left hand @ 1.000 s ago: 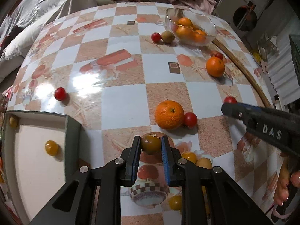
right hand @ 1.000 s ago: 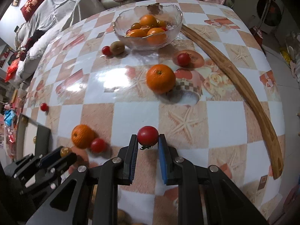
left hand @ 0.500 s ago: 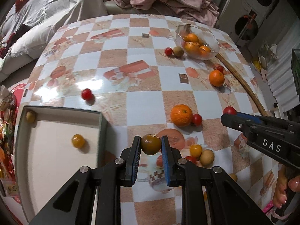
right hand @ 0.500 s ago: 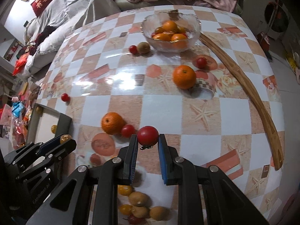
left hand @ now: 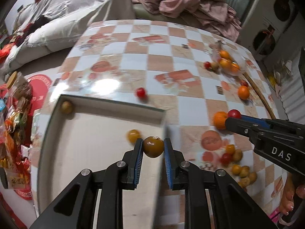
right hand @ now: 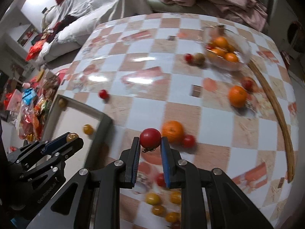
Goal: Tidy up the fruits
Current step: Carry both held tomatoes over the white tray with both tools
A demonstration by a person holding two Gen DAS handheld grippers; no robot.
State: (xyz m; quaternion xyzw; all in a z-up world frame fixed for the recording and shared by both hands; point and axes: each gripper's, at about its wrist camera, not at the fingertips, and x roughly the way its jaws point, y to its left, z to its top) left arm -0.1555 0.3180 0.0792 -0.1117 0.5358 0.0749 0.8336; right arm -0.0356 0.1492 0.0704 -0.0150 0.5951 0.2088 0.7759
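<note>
My left gripper point(left hand: 153, 147) is shut on a brown-green tomato point(left hand: 153, 146) and holds it above the right edge of the grey tray point(left hand: 114, 106). The tray holds a yellow tomato point(left hand: 133, 135) and a brownish fruit point(left hand: 66, 107). My right gripper point(right hand: 149, 143) is shut on a red tomato point(right hand: 150, 137) and hovers above the table near an orange point(right hand: 172, 131). The right gripper also shows in the left wrist view point(left hand: 235, 117). A glass bowl point(right hand: 242, 43) with oranges stands at the far right.
Loose fruit lies on the checked tablecloth: a red tomato point(left hand: 141, 93), an orange point(right hand: 237, 96), and a pile of small yellow and red fruits point(left hand: 235, 162) near the front. A curved wooden stick point(right hand: 276, 110) lies on the right. Snack bags point(right hand: 32, 110) crowd the left.
Both grippers have moved left and back with their tomatoes. The left gripper has gone from beside the tray to above the tray's right edge.
</note>
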